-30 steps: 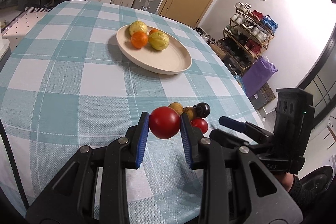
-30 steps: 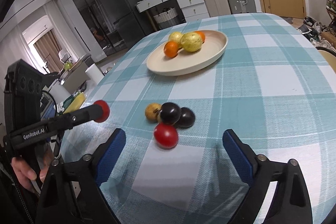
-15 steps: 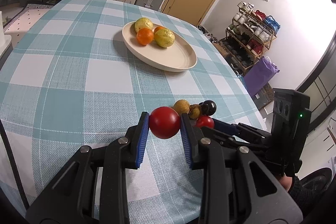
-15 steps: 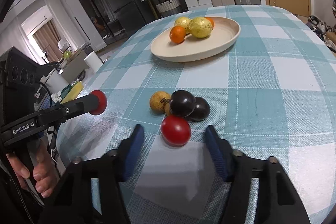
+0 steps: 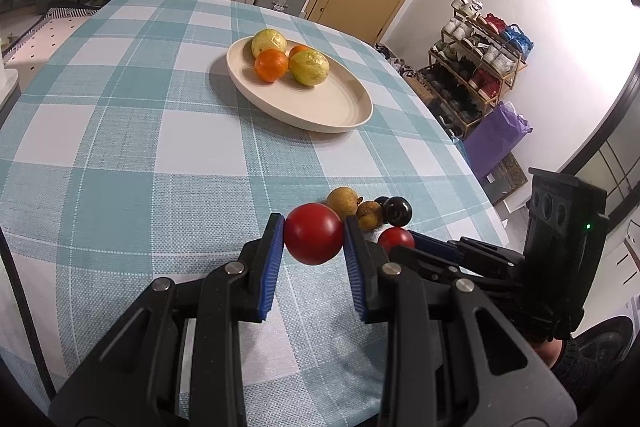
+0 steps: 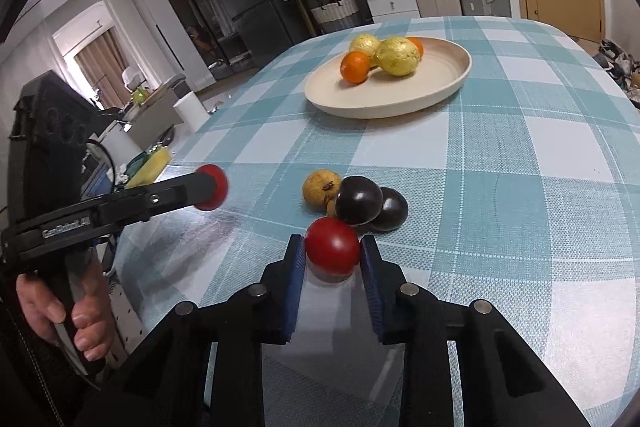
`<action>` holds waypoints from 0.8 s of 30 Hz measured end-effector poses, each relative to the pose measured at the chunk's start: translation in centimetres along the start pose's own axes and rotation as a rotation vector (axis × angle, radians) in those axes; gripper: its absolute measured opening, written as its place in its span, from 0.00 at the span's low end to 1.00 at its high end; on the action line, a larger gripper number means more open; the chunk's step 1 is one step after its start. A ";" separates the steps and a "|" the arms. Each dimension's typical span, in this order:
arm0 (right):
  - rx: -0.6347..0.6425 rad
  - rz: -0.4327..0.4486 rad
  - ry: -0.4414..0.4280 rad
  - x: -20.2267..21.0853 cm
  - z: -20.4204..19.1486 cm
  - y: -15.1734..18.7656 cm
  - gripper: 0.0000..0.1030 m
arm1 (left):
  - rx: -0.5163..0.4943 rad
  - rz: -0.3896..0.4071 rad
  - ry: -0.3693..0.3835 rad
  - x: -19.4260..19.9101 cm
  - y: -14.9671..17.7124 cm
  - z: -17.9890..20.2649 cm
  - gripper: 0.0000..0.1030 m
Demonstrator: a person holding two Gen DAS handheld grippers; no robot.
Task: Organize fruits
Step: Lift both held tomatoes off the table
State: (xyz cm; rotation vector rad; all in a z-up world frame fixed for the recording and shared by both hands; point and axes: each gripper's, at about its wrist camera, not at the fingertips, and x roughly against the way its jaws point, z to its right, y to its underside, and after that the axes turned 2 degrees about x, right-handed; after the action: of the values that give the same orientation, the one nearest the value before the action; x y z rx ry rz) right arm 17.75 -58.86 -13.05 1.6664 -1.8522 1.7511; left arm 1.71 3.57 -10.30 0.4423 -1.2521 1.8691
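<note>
The left gripper point(image 5: 314, 241) is gripping a tomato point(image 5: 313, 239); the right gripper point(image 6: 332, 259), jaws just closing, is pinching another tomato point(image 6: 333, 246) beside the plums point(image 6: 359, 205).

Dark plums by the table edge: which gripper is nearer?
Right. The right gripper, shut on a red fruit, sits beside the dark plums. The left gripper holds its own red fruit farther off.

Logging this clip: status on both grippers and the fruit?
Left gripper shut on a red fruit, lifted. Right gripper just closed on second red fruit. Dark fruits touching behind it. Plate path open.
</note>
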 end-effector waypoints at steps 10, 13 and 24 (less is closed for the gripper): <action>-0.022 -0.028 -0.024 0.3 0.5 0.9 0.28 | 0.003 -0.005 -0.002 -0.2 0.0 0.3 0.26; -0.019 -0.037 -0.035 0.4 0.4 1.4 0.28 | 0.003 -0.007 -0.001 -0.2 0.0 0.3 0.26; -0.008 -0.021 -0.071 1.5 0.1 1.7 0.28 | 0.001 -0.015 0.001 -0.5 0.0 0.4 0.26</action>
State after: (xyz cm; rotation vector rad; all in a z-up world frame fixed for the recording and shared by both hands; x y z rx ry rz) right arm 15.98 -60.34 -13.18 1.7609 -1.8609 1.6962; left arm 1.96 3.01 -10.45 0.4502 -1.2440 1.8570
